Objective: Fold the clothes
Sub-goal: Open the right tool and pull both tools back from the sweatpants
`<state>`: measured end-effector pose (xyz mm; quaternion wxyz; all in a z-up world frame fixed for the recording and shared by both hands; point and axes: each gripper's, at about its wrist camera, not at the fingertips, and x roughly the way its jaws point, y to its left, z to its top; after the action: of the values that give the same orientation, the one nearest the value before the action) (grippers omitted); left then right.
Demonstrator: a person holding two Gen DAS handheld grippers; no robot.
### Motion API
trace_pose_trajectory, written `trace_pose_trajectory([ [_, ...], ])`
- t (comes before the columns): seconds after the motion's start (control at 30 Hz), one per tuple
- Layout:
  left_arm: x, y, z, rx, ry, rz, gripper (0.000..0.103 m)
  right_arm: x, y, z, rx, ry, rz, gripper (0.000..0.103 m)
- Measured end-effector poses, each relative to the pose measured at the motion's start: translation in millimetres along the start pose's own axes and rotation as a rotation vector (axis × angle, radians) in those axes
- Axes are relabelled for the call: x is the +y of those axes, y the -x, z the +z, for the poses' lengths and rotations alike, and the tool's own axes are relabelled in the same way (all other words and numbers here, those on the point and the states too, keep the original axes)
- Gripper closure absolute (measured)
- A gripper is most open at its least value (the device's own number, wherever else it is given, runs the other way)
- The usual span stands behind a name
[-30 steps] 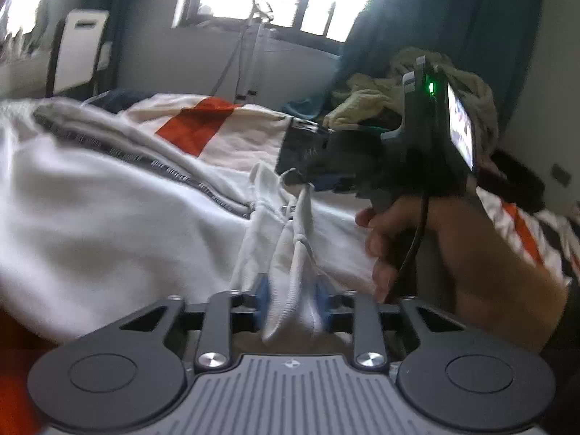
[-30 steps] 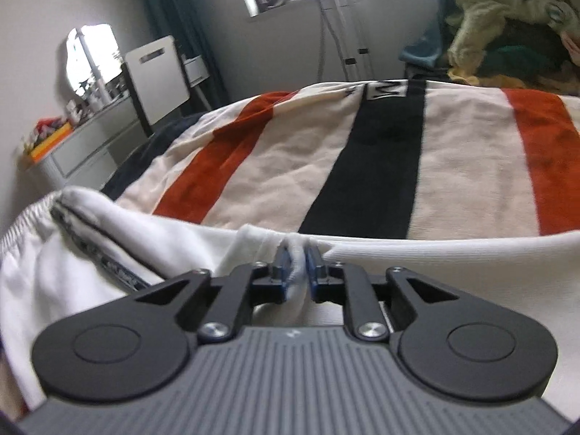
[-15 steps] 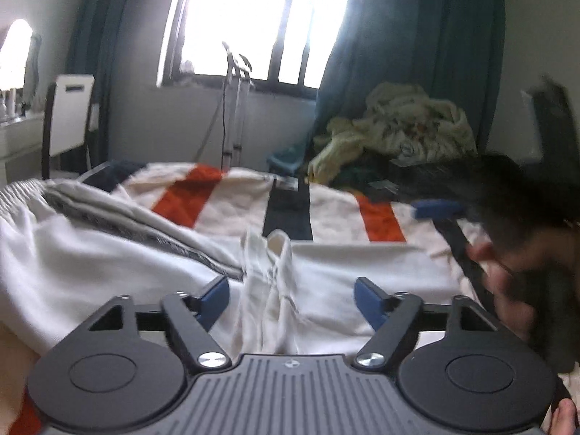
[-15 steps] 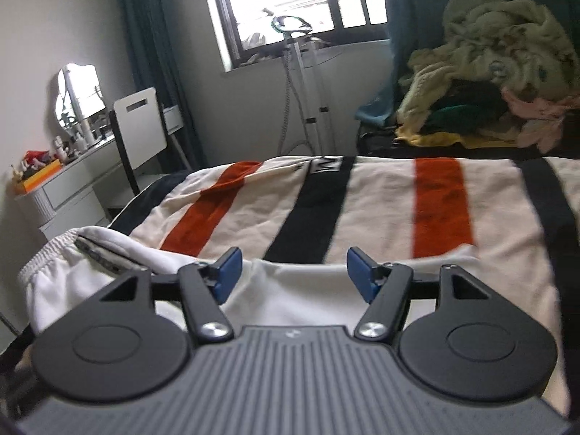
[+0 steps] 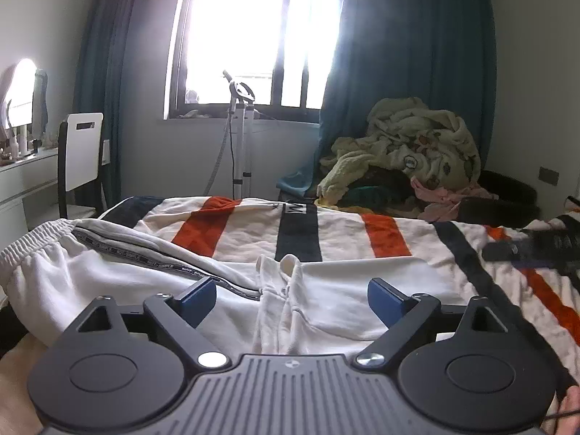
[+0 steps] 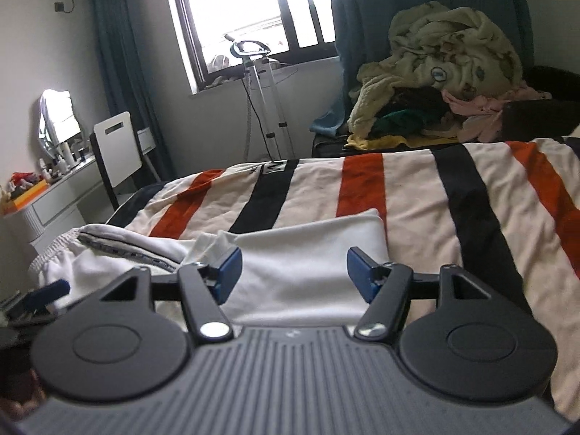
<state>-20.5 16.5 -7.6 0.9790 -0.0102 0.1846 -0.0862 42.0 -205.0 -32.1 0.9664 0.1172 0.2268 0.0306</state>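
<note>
White trousers (image 5: 119, 275), with elastic waistband and lettered side tape, folded, lying on the striped blanket (image 5: 326, 232) across the lower centre and lower left of both views. Left gripper (image 5: 291, 299): jaws just opened wide, holding nothing, fabric below but untouched; right gripper (image 6: 293, 272): jaws parted after opening, likewise empty above the folded cloth. Heap of clothes (image 6: 438, 72) at upper right; white chair (image 5: 81, 152) at left.
</note>
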Motion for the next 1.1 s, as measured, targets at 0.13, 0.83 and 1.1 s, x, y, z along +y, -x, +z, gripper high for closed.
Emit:
trace_pose_trajectory([
  [0.13,-4,7,-2,0.000,-0.004,-0.011,0.006,3,16,-16,-0.003,-0.001,-0.024,0.037],
  [0.83,6,-2,-8,0.061,0.036,0.039,0.003,11,16,-31,0.020,0.028,-0.053,0.037],
  [1.1,41,-22,-13,0.139,0.181,0.076,0.003,12,13,-32,0.034,0.025,-0.062,0.037],
])
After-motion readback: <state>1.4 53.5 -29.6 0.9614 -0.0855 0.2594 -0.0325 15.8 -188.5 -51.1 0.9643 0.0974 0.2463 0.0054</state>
